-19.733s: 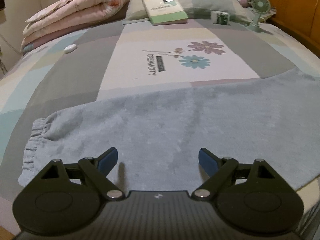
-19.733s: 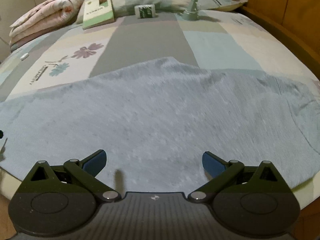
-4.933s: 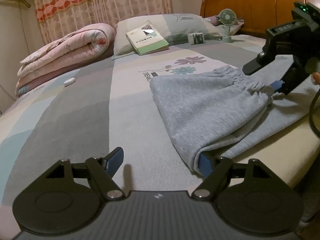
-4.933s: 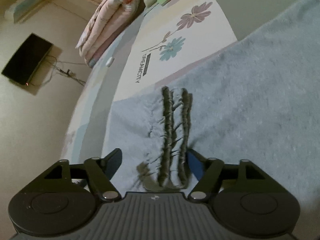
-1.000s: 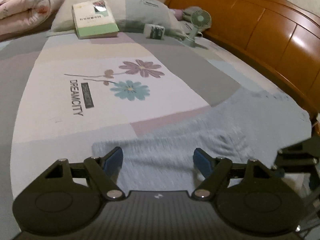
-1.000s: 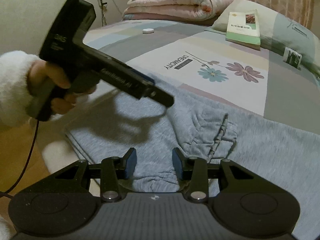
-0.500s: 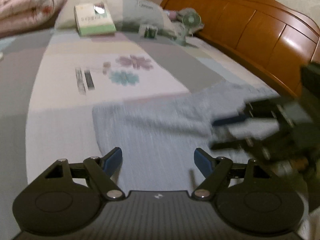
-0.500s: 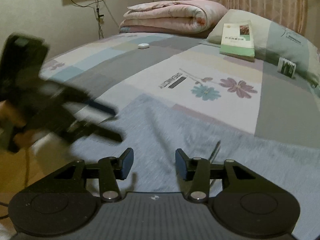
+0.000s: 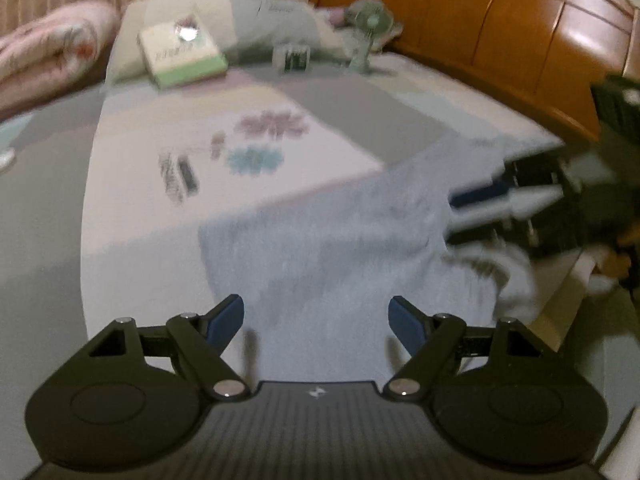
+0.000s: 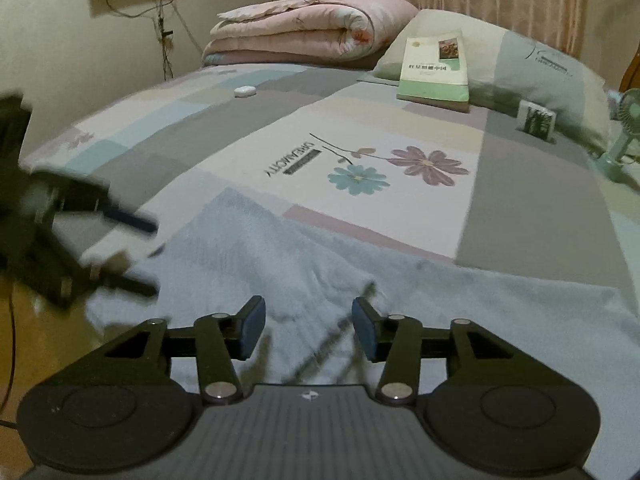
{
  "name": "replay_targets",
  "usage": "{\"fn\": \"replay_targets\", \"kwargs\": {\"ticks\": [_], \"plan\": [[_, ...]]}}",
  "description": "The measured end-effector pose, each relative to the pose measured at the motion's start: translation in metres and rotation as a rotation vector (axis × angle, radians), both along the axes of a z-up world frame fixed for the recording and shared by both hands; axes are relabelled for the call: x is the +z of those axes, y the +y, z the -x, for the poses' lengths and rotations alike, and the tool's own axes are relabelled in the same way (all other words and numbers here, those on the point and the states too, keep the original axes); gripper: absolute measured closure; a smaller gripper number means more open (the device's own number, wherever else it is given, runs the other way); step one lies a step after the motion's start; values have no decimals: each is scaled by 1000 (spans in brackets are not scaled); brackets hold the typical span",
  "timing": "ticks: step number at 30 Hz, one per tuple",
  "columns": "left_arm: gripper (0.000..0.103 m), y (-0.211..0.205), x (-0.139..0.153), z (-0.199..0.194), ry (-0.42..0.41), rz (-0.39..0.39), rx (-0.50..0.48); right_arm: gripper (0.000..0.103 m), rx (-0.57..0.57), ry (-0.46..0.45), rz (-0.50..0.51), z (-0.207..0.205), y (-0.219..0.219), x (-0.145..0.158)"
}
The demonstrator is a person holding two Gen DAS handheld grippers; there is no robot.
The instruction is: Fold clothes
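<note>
Hovering over the near edge of the bed (image 10: 532, 208), we hold both grippers empty above the grey trousers (image 9: 320, 248), which lie folded over on themselves on the patchwork cover. In the left wrist view the garment's long axis runs from a squared fold edge at near left out to far right, toward the wooden bed frame (image 9: 500, 40). In the right wrist view the same cloth spreads from a raised peak at mid left away to the far right, with a dark drawstring (image 10: 360, 300) lying on top just ahead of the fingers.

Our left gripper (image 9: 316, 322) has its blue pads spread wide, the cloth directly ahead and beneath them, nothing between them. Our right gripper (image 10: 308, 328) is spread too, though more narrowly, and pinches nothing; the drawstring lies below the gap. Each gripper shows blurred in the other's view, so they sit at opposite ends of the folded stack, left at the fold end, right toward the drawstring.

We judge that a further fold would go along the long axis, bringing one end over the other. The left gripper is nearer the squared fold edge, the right nearer the bunched part. Whether this fold is meant to be the last, the pictures do not settle. The book (image 10: 434, 70) and small fan (image 9: 368, 32) stand well apart at the far end.
</note>
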State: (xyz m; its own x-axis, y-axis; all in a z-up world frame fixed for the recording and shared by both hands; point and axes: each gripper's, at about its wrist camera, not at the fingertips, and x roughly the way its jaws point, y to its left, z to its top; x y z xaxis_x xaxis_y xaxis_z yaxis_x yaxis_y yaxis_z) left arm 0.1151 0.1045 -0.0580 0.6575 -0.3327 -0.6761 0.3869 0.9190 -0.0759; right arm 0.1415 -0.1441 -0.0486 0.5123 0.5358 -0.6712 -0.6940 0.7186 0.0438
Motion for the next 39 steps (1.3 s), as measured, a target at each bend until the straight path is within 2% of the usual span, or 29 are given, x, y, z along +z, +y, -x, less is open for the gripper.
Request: {"fn": "replay_targets", "kwargs": {"ticks": [5,10,13,17,22,24,29,36,39], "plan": [[23,-36,-1,-21,-49,-46,-26,37,-126,-4,88,8,-32,-8],[22,-56,-36,-43,27,-115,18,31,-246,45,125,10,-62,-26],[20,-55,-39,-42,31,-114,42,23,-273,68,121,14,-76,-36],[22,-55,-21,-26,-12,-150,60,22,-313,77,120,17,-93,-34],[20,-62,-6,1,-41,-138,39,20,-384,72,124,20,-115,-29],[20,-67,-11,6,-29,-157,47,20,-417,83,134,21,-125,-31],[20,-68,-34,16,46,-166,102,11,-428,93,132,36,-140,-40],[17,-67,-12,40,8,-124,88,11,-456,93,114,36,-145,-37],[17,-67,-29,41,101,-125,117,11,-469,100,93,37,-150,-36]]}}
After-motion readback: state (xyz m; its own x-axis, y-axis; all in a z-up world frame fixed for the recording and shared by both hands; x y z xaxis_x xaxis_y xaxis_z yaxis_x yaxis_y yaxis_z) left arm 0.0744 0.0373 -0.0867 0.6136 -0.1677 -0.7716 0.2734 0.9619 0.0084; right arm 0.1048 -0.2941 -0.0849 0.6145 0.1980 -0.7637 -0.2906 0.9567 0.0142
